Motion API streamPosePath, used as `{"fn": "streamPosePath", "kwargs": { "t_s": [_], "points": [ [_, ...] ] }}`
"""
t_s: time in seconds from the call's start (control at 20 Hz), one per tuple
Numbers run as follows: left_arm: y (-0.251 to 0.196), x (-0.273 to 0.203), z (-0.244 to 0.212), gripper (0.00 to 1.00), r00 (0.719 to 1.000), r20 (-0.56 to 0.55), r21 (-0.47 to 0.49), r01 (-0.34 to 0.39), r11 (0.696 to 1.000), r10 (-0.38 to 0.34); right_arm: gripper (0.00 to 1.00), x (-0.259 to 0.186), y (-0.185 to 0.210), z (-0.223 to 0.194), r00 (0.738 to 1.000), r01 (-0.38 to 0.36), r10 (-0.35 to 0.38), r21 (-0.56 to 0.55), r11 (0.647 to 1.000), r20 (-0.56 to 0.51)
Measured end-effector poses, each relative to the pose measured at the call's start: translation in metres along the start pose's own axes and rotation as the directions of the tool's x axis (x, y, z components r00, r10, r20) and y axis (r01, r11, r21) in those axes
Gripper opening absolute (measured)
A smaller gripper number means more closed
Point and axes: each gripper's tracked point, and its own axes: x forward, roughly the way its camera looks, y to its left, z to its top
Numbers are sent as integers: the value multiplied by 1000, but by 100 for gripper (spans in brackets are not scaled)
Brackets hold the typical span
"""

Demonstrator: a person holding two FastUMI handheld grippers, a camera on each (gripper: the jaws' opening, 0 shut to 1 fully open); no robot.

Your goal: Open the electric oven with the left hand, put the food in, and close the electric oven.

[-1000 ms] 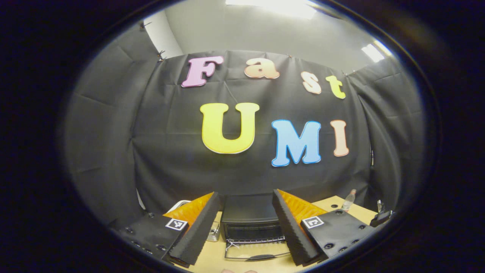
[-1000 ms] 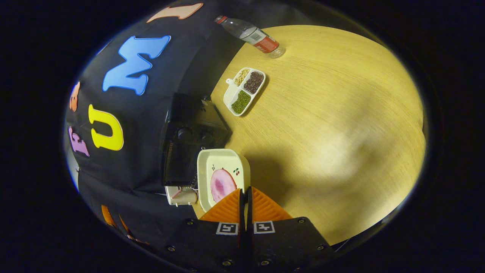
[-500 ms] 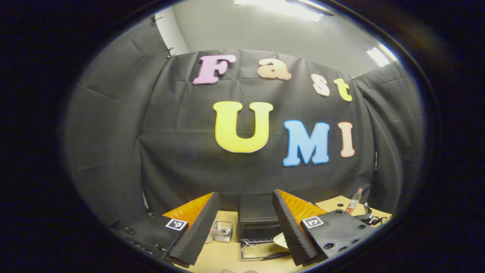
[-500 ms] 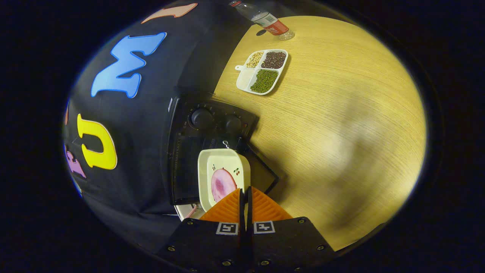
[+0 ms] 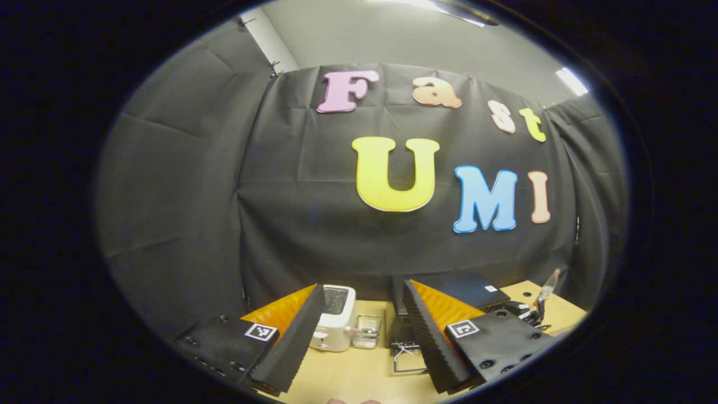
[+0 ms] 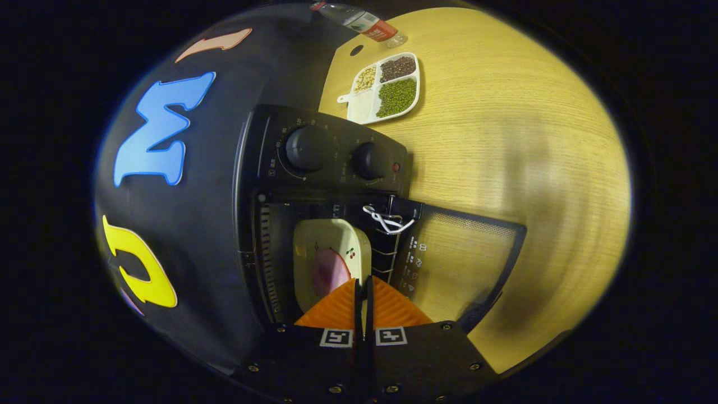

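Observation:
In the right gripper view the black electric oven [image 6: 331,151] lies turned sideways, its two knobs toward the top. Its glass door [image 6: 465,252] is folded down onto the table. My right gripper [image 6: 362,280] is shut on the rim of a cream plate [image 6: 331,238] carrying a pink slice of food [image 6: 328,272]. The plate sits in the oven's mouth, beside the wire rack [image 6: 387,247]. In the left gripper view my left gripper [image 5: 363,287] stands open and holds nothing. It is well back from the oven [image 5: 449,286], whose door [image 5: 408,359] is down.
A white divided tray [image 6: 387,90] of beans and a plastic bottle [image 6: 359,19] stand on the wooden table [image 6: 505,140] beyond the oven. A white toaster [image 5: 335,317] and a small clear container [image 5: 367,331] stand left of the oven.
My right gripper has carried the plate forward from above the oven into its open mouth. The left gripper has swung left, bringing the toaster into sight, and stays open.

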Motion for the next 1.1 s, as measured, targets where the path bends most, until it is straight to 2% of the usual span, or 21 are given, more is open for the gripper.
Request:
{"fn": "streamPosePath", "kwargs": {
  "t_s": [0.1, 0.15, 0.45, 0.55, 0.6, 0.7, 0.75, 0.85, 0.95, 1.0, 1.05, 1.1],
  "points": [
    [13, -1, 1, 94, 1000, -9, 4, -20, 1000, 20, 1, 14, 1, -5, 1000, 4, -4, 28, 1000, 14],
    [20, -2, -1, 98, 999, -13, 4, -29, 1000, 29, 1, 20, 2, -6, 1000, 1, -2, 46, 999, 24],
    [32, -7, -8, 94, 998, -34, 17, -54, 998, 55, 1, 55, 25, -13, 993, -95, 87, 114, 989, 74],
    [33, -9, -11, 98, 998, -41, 23, -55, 998, 56, 2, 62, 31, -13, 991, -117, 109, 109, 987, 80],
    [32, -9, -12, 94, 998, -39, 23, -55, 998, 56, 3, 66, 32, -14, 990, -122, 115, 100, 987, 78],
    [30, -9, -12, 98, 998, -42, 19, -49, 999, 50, 4, 65, 34, -14, 990, -124, 119, 66, 990, 70],
    [28, -9, -12, 94, 998, -42, 18, -44, 999, 44, 4, 61, 33, -12, 990, -125, 122, 35, 992, 72],
    [22, -6, -9, 94, 999, -31, 10, -32, 999, 32, 8, 55, 35, -11, 988, -140, 140, -15, 990, 58],
    [11, -2, -7, 98, 1000, -25, -4, -12, 1000, 12, 34, 41, 24, -18, 993, -118, 118, -121, 986, -9],
    [5, -1, -8, 90, 1000, -21, -10, 1, 1000, -1, 40, 33, 21, -15, 993, -115, 114, -168, 979, -13],
    [-3, 2, -9, 98, 1000, -19, -14, 14, 1000, -14, 40, 24, 17, -11, 994, -105, 105, -218, 970, -15],
    [-11, 3, -9, 94, 999, -19, -17, 30, 999, -30, 40, 14, 14, -7, 994, -104, 103, -266, 958, -19]
  ]
}}
